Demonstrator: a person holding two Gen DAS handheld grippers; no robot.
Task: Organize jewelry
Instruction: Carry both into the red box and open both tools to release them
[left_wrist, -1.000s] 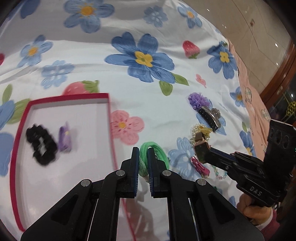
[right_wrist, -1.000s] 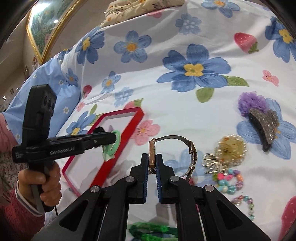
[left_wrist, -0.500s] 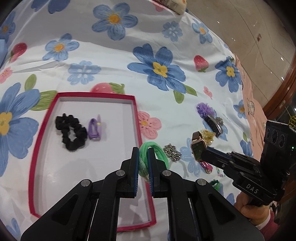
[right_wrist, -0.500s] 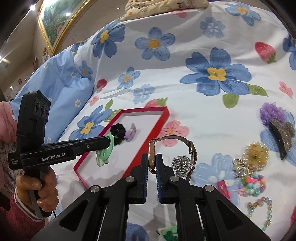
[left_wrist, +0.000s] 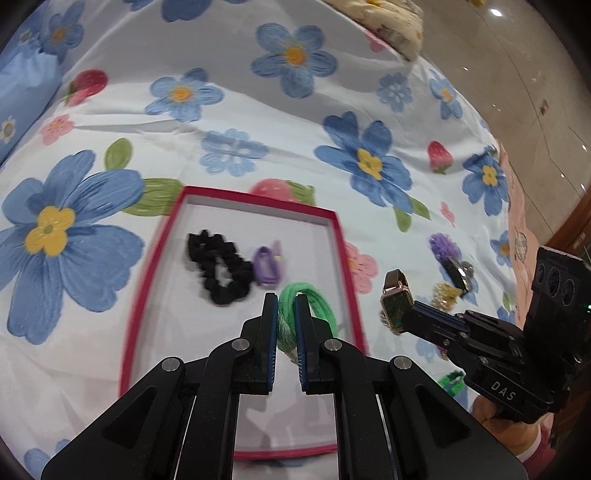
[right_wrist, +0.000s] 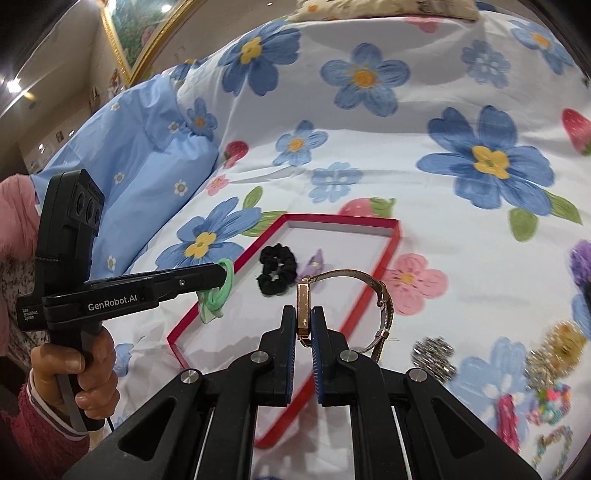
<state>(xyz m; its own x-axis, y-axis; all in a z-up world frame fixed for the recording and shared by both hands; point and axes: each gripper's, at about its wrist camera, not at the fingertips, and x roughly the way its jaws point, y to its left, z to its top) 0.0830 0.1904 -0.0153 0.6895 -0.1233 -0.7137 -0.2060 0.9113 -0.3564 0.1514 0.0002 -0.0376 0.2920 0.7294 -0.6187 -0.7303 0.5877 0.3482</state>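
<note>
Left wrist view had the left gripper (left_wrist: 285, 306) closed on a green hair tie (left_wrist: 306, 306), whose loops bulged out between and beyond the fingertips, held over the near right part of the red-rimmed tray (left_wrist: 341, 254). Inside that tray lay a black scrunchie (left_wrist: 219, 271) and, just beside it on the right, a small purple hair clip (left_wrist: 267, 264). Off to the right of the tray, the right gripper (left_wrist: 406, 317) was clamped on a wristwatch (left_wrist: 397, 308) with a rose-gold rectangular case and dark dial, held above the flowered bedspread (left_wrist: 229, 122).

From the right wrist view, the right gripper (right_wrist: 303, 319) pinched the wristwatch (right_wrist: 303, 306) edge-on by its case, the mesh strap arching away to the right over the tray's right rim (right_wrist: 391, 240). The left gripper (right_wrist: 221, 275) came in from the left, gripped in a hand (right_wrist: 79, 363), with the green hair tie (right_wrist: 218, 293) dangling from its tip at the tray's left edge. Black scrunchie (right_wrist: 277, 273) and purple hair clip (right_wrist: 314, 264) sat in the far half of the tray. On the bedspread (right_wrist: 369, 155) to the right lay more pieces, blurred: a silvery sparkly brooch (right_wrist: 434, 356), a gold-and-pearl ornament (right_wrist: 557, 349), a pink clip (right_wrist: 508, 421), and a beaded bracelet (right_wrist: 550, 402).
</note>
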